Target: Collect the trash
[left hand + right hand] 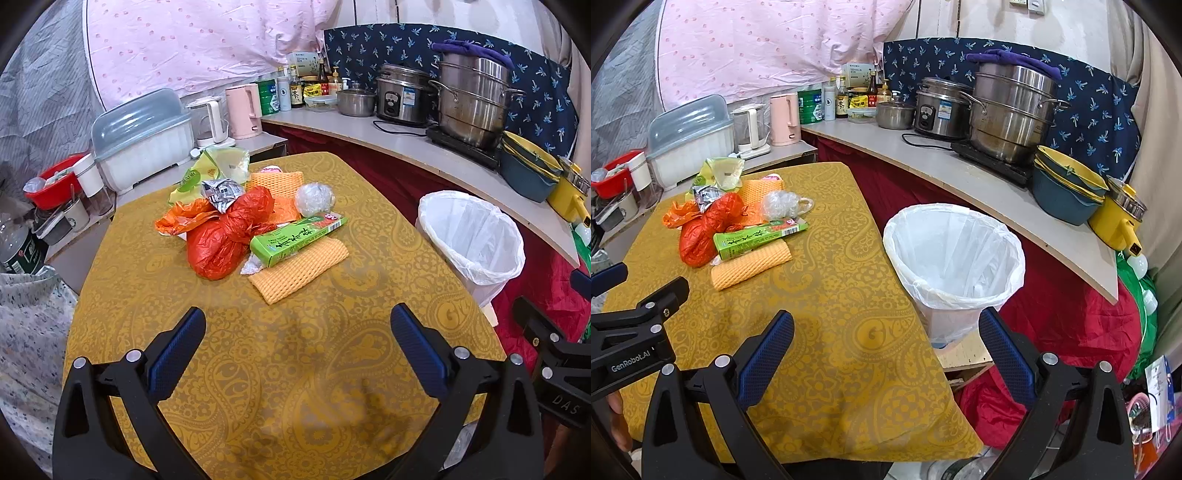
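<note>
A pile of trash lies on the yellow tablecloth [295, 369]: a red plastic bag [225, 236], a green box [299, 236], an orange mesh sleeve [299, 273], a clear plastic ball [314, 199], a silver wrapper [221, 192] and a green wrapper [210, 173]. The pile also shows in the right wrist view, with the red bag [705, 232] and green box [759, 236]. A white-lined bin [472, 240] [955, 266] stands right of the table. My left gripper [297, 347] is open and empty, short of the pile. My right gripper [886, 350] is open and empty over the table's right edge.
A counter [960, 173] behind holds a rice cooker [942, 107], stacked steel pots [1012, 114], bowls [1067, 192] and bottles. A dish box [144, 140], kettles and a pink jug [243, 110] stand at the table's far left. Red cloth [1071, 314] hangs below the counter.
</note>
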{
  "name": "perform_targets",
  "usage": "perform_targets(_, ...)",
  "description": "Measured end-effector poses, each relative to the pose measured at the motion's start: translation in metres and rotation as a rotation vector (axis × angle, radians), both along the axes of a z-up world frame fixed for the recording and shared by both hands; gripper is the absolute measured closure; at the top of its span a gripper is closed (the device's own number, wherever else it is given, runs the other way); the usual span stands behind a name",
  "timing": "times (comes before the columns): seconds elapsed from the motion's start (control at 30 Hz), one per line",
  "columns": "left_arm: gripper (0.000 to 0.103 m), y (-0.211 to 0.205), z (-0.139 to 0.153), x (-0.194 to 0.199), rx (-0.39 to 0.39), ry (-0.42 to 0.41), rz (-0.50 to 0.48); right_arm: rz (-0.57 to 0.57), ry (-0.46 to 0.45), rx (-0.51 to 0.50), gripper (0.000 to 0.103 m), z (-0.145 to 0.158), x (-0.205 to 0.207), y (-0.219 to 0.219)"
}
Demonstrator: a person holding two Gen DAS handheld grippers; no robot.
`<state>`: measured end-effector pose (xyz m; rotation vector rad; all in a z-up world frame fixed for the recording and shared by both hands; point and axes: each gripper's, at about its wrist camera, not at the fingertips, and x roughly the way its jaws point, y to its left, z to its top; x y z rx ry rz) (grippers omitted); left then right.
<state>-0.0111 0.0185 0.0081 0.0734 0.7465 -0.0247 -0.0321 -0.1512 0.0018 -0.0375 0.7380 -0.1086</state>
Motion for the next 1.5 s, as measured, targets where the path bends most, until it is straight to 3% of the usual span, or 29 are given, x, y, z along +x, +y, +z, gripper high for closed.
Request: perform_targets(1.5, 0.008, -0.003, 0.010, 0.004, -0.003, -0.017, -0.011, -0.008, -0.023, 0.013, 0.007, 0.009, 0.010, -0.008)
